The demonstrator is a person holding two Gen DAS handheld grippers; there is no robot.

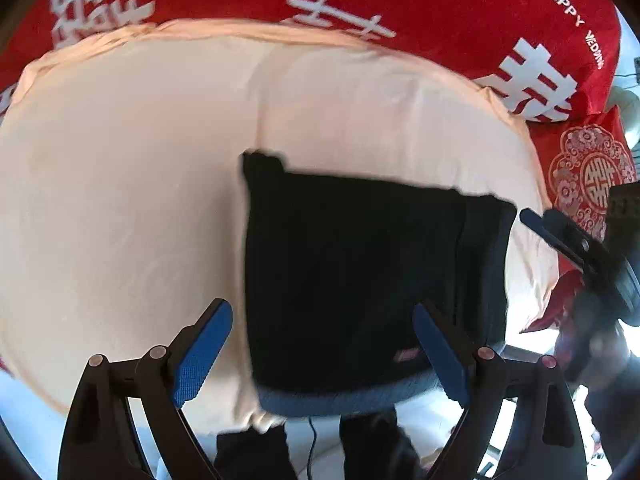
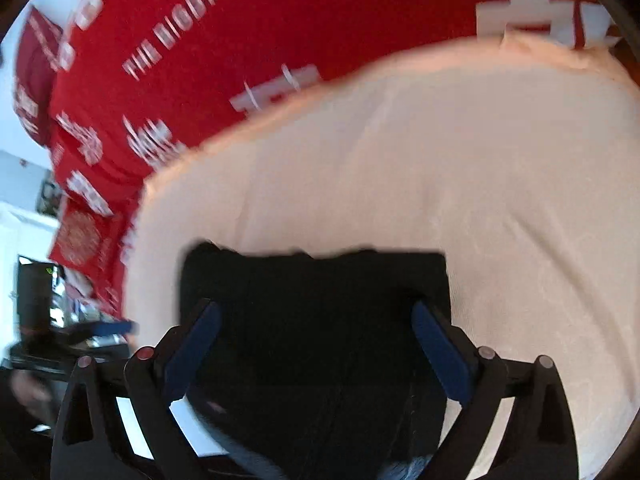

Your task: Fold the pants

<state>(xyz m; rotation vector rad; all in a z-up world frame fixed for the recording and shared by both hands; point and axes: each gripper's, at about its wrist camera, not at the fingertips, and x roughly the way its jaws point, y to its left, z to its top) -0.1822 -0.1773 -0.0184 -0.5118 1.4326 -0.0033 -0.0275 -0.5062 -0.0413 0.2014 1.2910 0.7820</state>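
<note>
The black pants (image 1: 352,264) lie folded into a rough rectangle on a cream sheet (image 1: 120,168), with a grey-blue edge nearest me. My left gripper (image 1: 322,312) hangs open over the near left part of the pants; one blue pad is over the sheet, the other over the black cloth. The tip of my right gripper's finger (image 1: 560,236) shows beside the right edge of the pants. In the right wrist view the pants (image 2: 316,280) fill the lower middle. My right gripper (image 2: 316,309) stands wide open above them, and its pads press on nothing.
A red bedspread (image 1: 440,8) with white lettering lies beyond the sheet, with a red patterned cushion (image 1: 588,168) at the right. The sheet (image 2: 480,184) has broad bare room around the pants. A person's dark legs (image 1: 360,440) stand at the bed's near edge.
</note>
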